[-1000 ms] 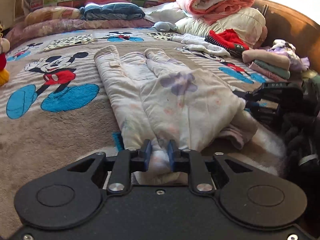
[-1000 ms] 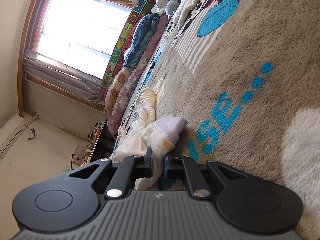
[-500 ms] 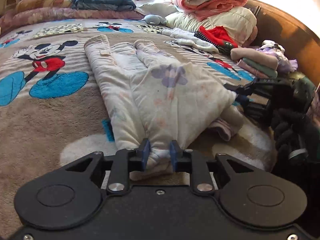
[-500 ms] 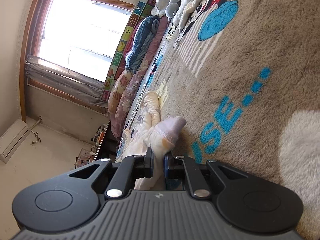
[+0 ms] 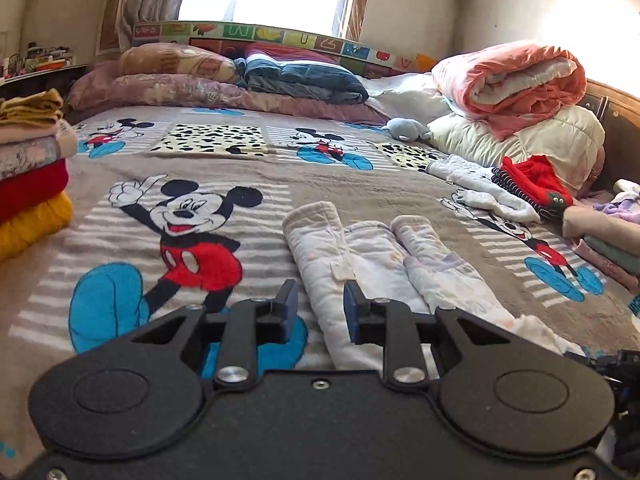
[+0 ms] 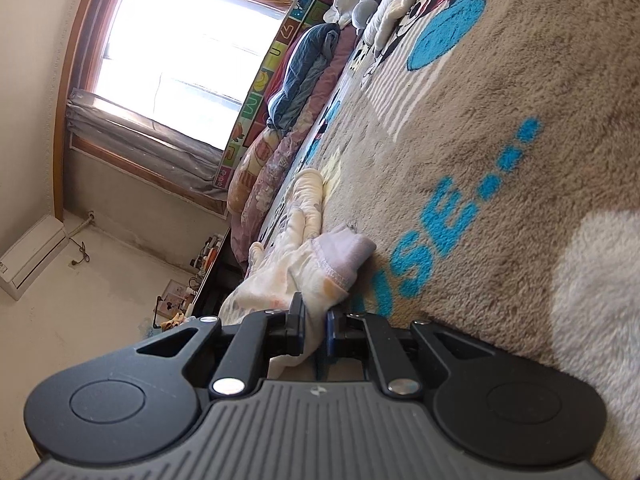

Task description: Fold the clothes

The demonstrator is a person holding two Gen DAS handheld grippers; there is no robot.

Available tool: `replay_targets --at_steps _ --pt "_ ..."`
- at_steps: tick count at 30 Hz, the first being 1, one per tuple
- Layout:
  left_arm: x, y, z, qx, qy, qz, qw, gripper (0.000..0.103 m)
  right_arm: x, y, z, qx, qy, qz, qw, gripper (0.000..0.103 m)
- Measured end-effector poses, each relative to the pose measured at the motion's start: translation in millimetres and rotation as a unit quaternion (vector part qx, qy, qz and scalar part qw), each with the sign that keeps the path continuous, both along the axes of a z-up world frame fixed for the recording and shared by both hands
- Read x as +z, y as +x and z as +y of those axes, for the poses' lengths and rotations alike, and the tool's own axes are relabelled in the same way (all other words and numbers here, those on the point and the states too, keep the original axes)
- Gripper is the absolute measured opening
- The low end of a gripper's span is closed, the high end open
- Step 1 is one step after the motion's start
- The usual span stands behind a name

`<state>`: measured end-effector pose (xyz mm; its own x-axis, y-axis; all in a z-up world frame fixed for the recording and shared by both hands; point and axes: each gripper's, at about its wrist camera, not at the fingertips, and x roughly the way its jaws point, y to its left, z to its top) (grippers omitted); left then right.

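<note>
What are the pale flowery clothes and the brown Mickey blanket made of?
The pale flowery padded garment looks like soft quilted cotton: puffy, matte, stitched edges. The brown Mickey Mouse blanket looks like fuzzy fleece or plush, since its surface shows short fluffy pile. Neither is certain.

I log these readable marks:
1. Blanket (image 6: 520, 80): blue woven letters "SE" followed by dots, the start of the word hidden behind the right gripper's (image 6: 314, 326) frame.
2. Alphabet play mat (image 5: 280, 36) standing against the window: single letters, among them "W", "U" and "Z", beside fruit pictures.

I can read nothing else.
</note>
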<state>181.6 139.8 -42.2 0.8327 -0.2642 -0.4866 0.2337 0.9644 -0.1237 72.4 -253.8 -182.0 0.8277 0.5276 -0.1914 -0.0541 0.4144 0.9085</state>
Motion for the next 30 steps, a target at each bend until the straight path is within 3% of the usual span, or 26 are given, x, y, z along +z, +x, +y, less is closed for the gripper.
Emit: replay_targets --at_steps 3,8,12,16,18,21,24,26,28,30 --pt "2 55 -11 0.0 0.024 0.016 0.9996 0.021 0 -1 0 0.007 0.0 -0.006 1.0 0.01" --pt "-11 134 -10 0.017 0.004 0.072 0.9972 0.012 -2 -4 -2 0.009 0.006 -0.015 1.0 0.01" --pt "-26 165 -15 0.018 -0.003 0.107 0.9941 0.01 -4 -5 -1 0.01 0.005 -0.02 1.0 0.01" --pt "-40 179 -32 -0.026 0.018 0.148 0.9885 0.009 -3 -4 0 0.012 0.006 -0.023 1.0 0.01" --pt "-43 179 -37 -0.04 0.036 0.15 0.9873 0.009 -3 -4 1 0.012 0.005 -0.025 1.0 0.01" --pt "-46 175 -49 -0.055 0.086 0.141 0.9847 0.009 -3 -4 2 0.012 0.004 -0.026 1.0 0.01" --pt "-43 175 -64 -0.07 0.146 0.14 0.9769 0.007 -2 -4 4 0.011 0.002 -0.027 1.0 0.01" --pt "-27 175 -59 -0.069 0.134 0.123 0.9809 0.008 -1 -4 5 0.011 0.002 -0.027 1.0 0.01" --pt "-14 175 -47 -0.047 0.09 0.106 0.9892 0.007 -1 -5 6 0.011 0.002 -0.028 1.0 0.01" --pt "-15 179 -48 -0.039 0.084 0.111 0.9895 0.007 -1 -5 6 0.01 0.001 -0.028 1.0 0.01"
